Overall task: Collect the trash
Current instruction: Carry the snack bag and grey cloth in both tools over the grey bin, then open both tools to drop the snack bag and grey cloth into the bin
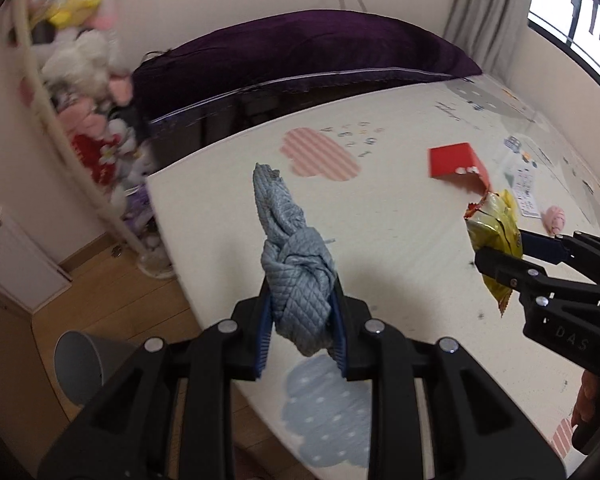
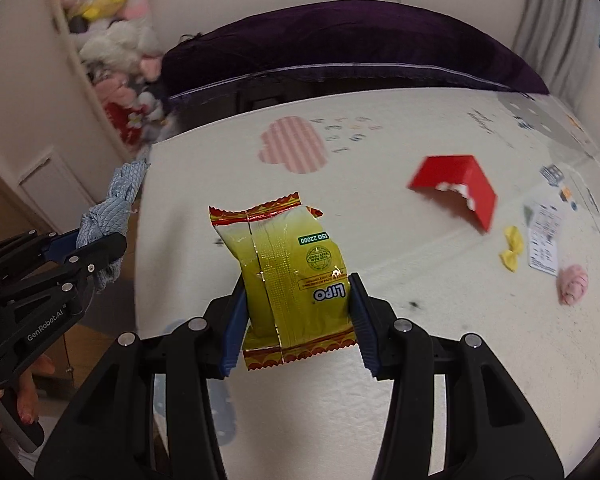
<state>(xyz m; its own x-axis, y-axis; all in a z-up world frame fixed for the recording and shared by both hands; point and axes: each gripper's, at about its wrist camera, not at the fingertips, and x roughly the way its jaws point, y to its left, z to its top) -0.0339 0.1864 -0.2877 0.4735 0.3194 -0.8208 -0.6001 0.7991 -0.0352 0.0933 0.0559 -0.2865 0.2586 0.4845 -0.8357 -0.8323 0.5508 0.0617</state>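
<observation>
My left gripper [image 1: 300,316] is shut on a crumpled grey-blue quilted cloth [image 1: 296,264] and holds it above the left edge of the cream play mat [image 1: 400,216]. It also shows in the right wrist view [image 2: 100,254], with the cloth [image 2: 116,196]. My right gripper [image 2: 298,316] is shut on a yellow Lipo snack wrapper [image 2: 292,272] above the mat [image 2: 380,360]. The wrapper also shows in the left wrist view [image 1: 496,232], in my right gripper [image 1: 500,252]. A grey trash bin [image 1: 80,364] stands on the wood floor at lower left.
A red carton [image 2: 456,188] lies on the mat, also in the left wrist view [image 1: 456,164]. A yellow bow [image 2: 512,254], a printed card [image 2: 544,240] and a pink ball [image 2: 574,284] lie to the right. A purple pillow [image 1: 300,52] and plush toys [image 1: 96,92] are behind.
</observation>
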